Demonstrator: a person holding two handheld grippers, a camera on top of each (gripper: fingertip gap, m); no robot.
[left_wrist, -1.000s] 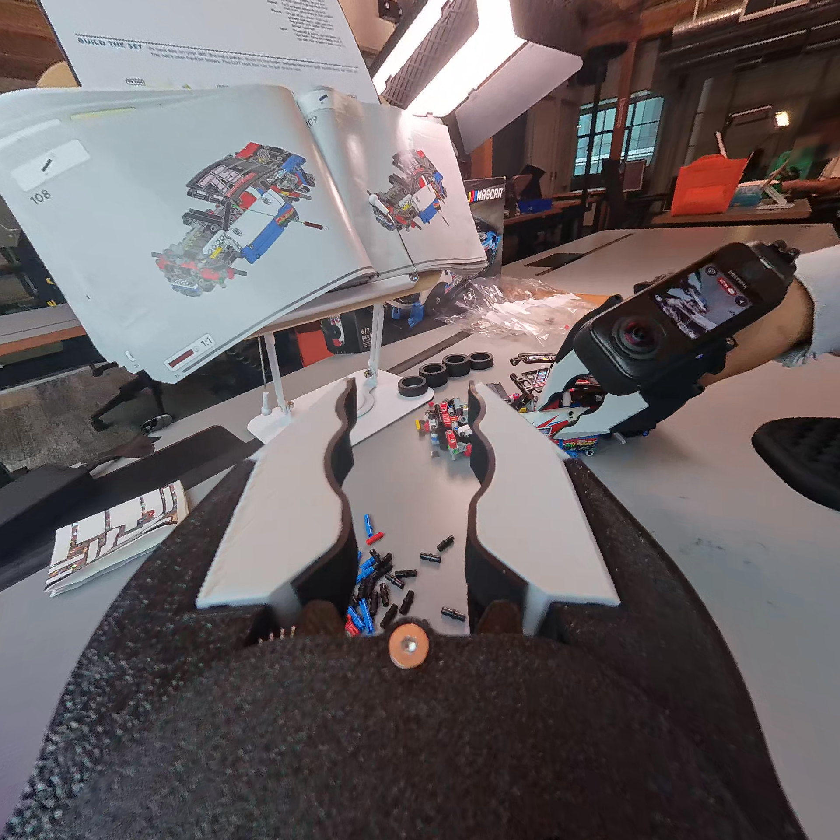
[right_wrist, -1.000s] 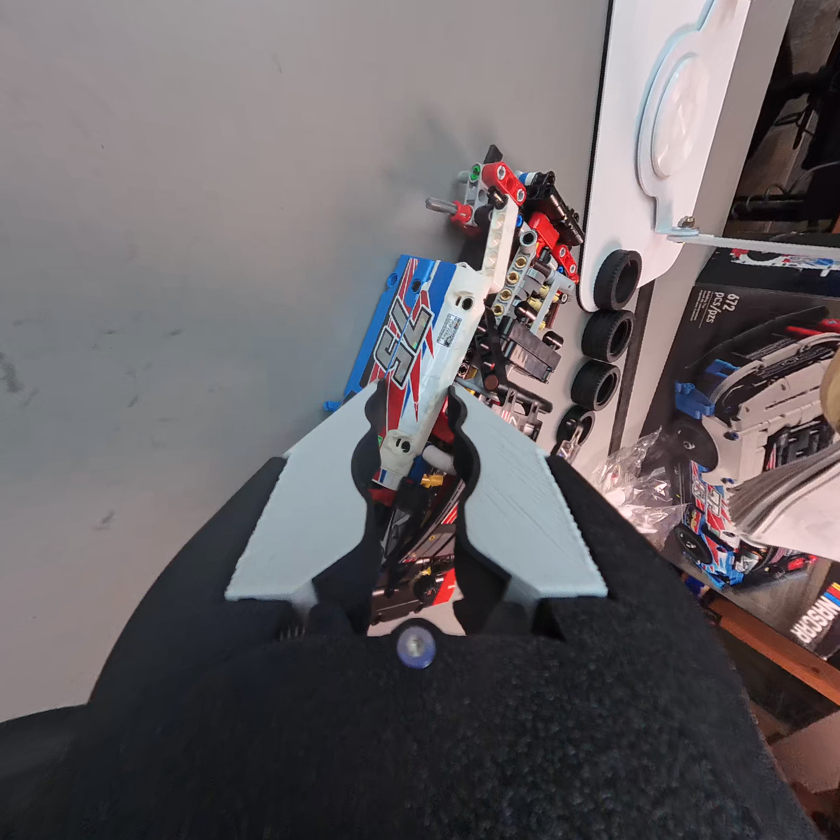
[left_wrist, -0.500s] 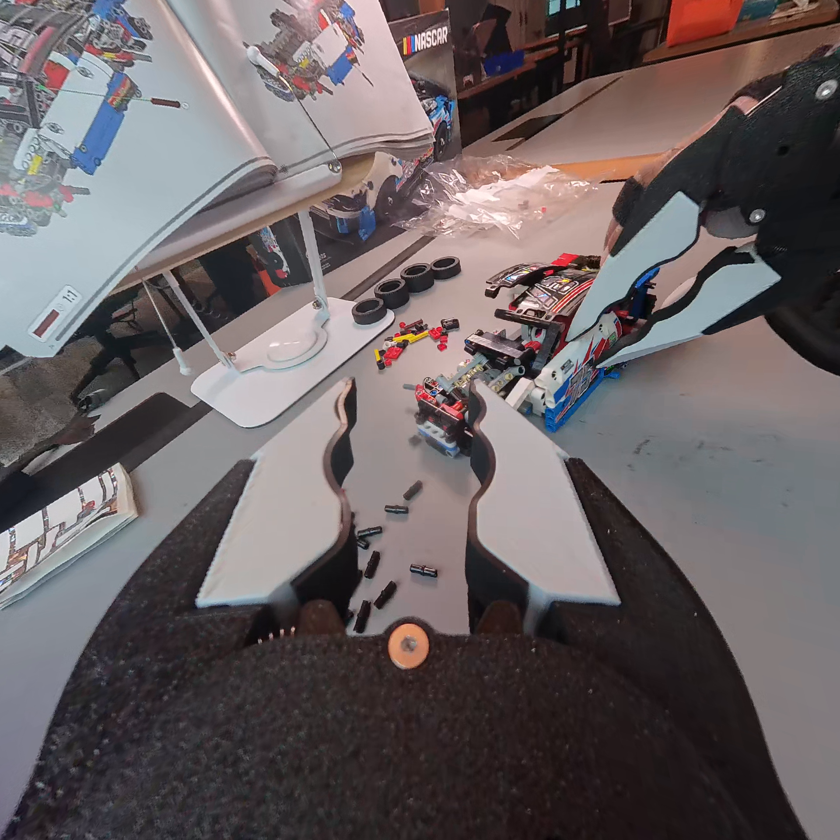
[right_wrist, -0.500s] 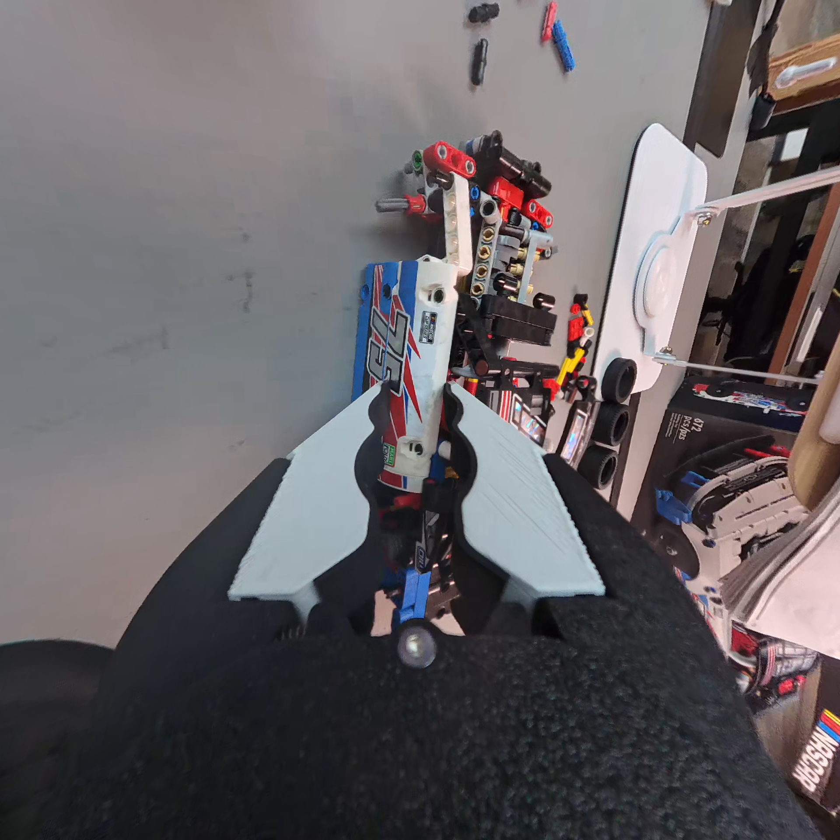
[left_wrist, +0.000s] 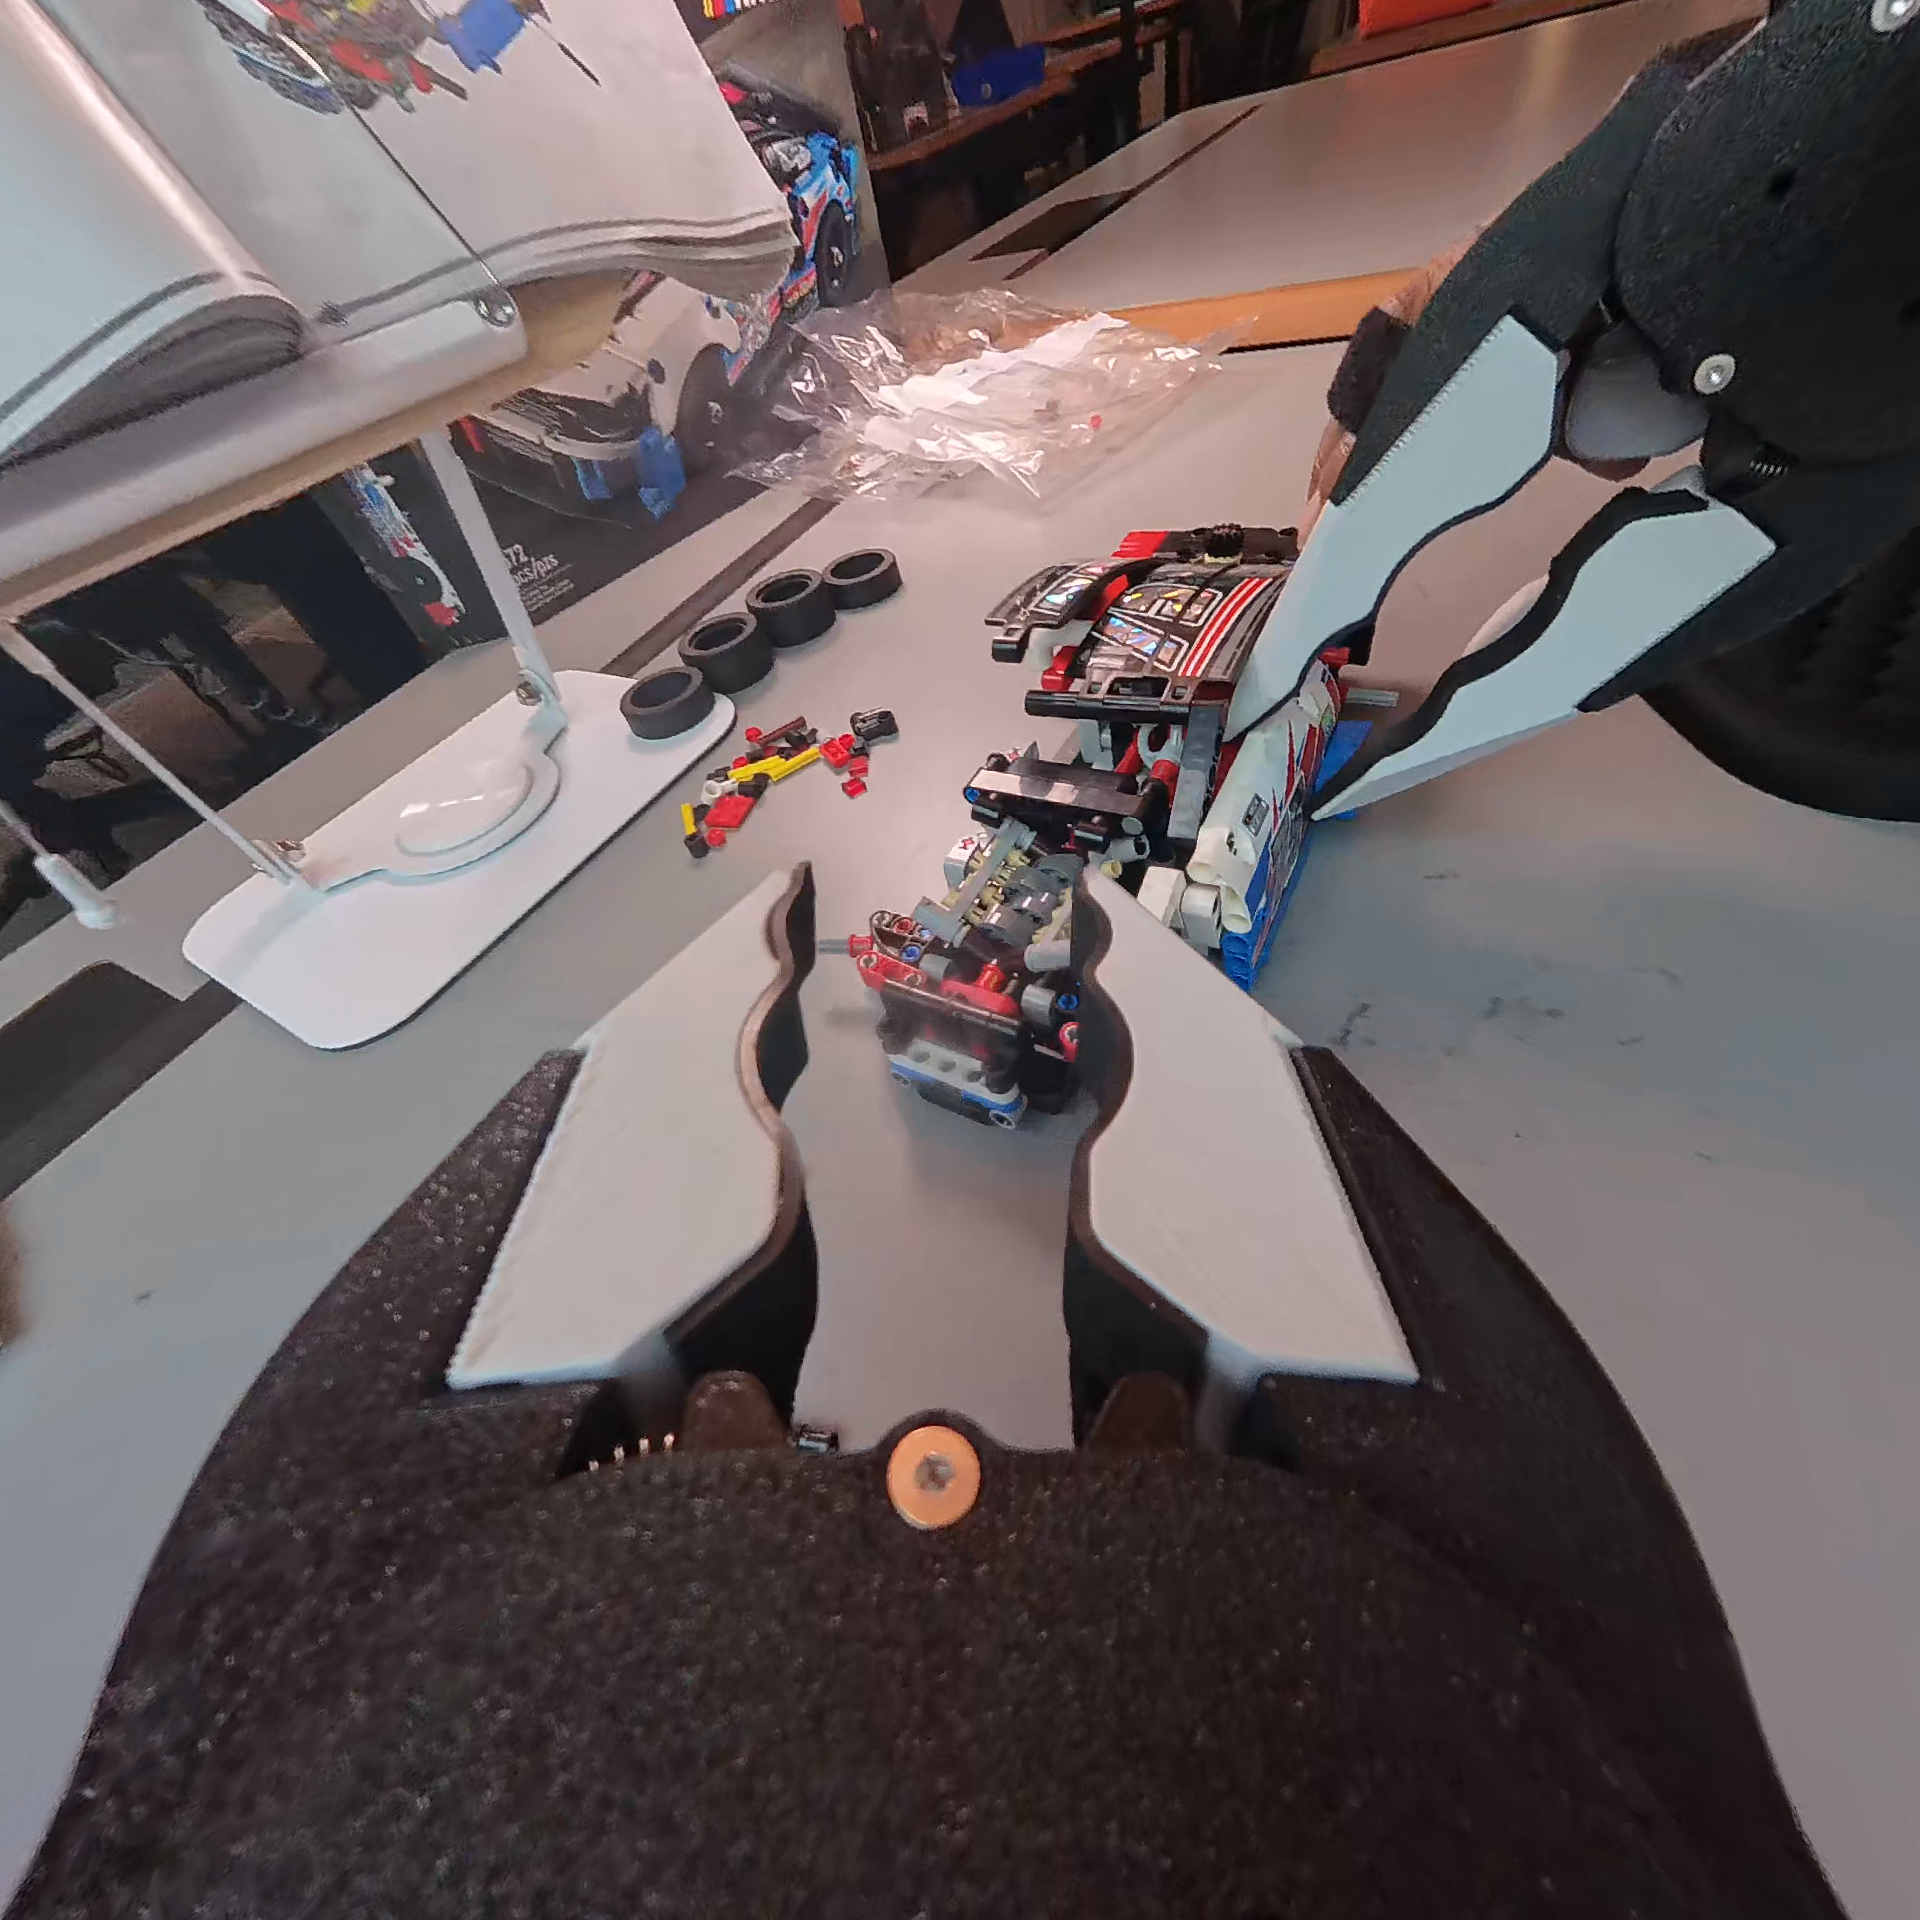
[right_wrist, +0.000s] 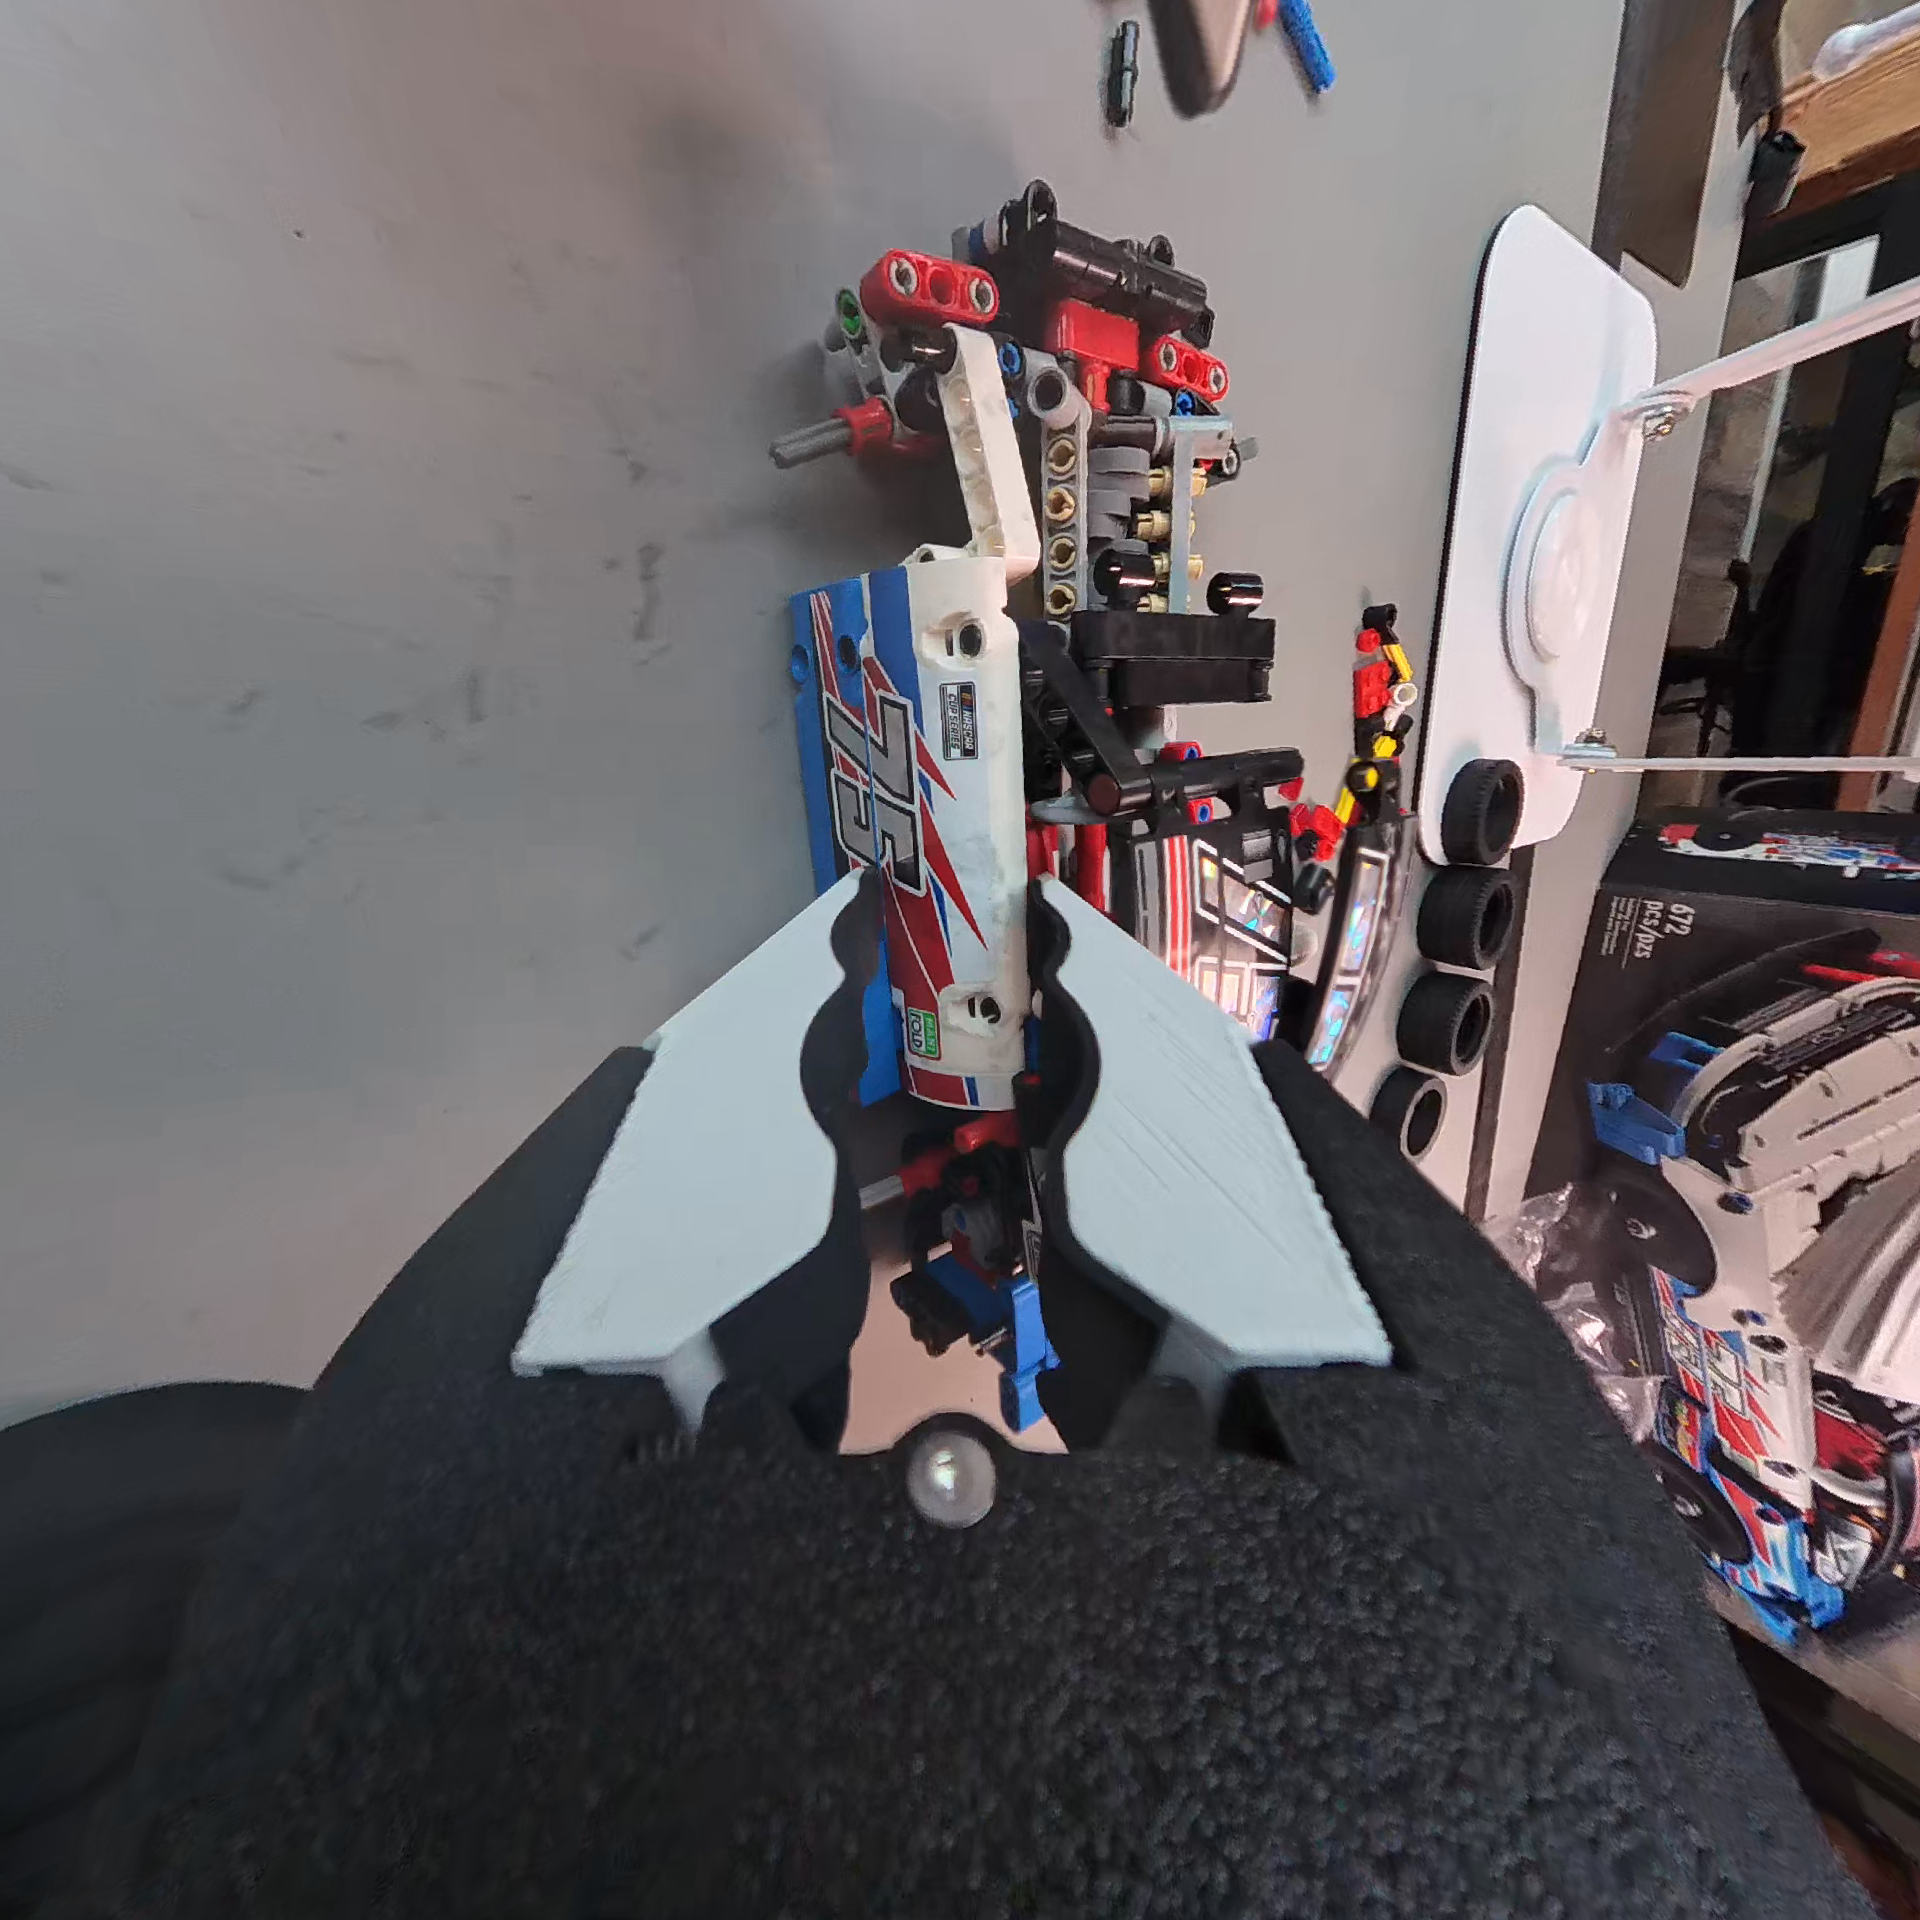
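1. Car model (left_wrist: 1132, 821), a half-built brick racer with no wheels fitted, lay on its side on the grey table (left_wrist: 1558, 1195), its white-and-blue side panel (right_wrist: 935, 790) turned toward the right wrist camera.
2. Right gripper (right_wrist: 945, 904) was closed around that panel's rear part, one finger against the blue lower edge and the other against the inner frame; the same grasp was seen from the left wrist view (left_wrist: 1320, 727).
3. Left gripper (left_wrist: 940, 914) was spread wide and held nothing; the model's front end, with its red and black beams (left_wrist: 966, 997), sat between its fingertips, but contact could not be confirmed.
4. Four loose black tyres (left_wrist: 764, 644) were lined up beside a white book stand (left_wrist: 416, 862) carrying an open manual (left_wrist: 312, 156); small red and yellow parts (left_wrist: 779, 769) were scattered near the model, with a clear bag (left_wrist: 987, 405) and the kit box (right_wrist: 1745, 1195) farther off.
5. Handling was judged thus: light and rigid plastic, yet held only by press-fit pins, so panels and thin axles were likely to pop off under a squeeze or twist. The stiff central frame was judged the safest hold, not the stickered panels.
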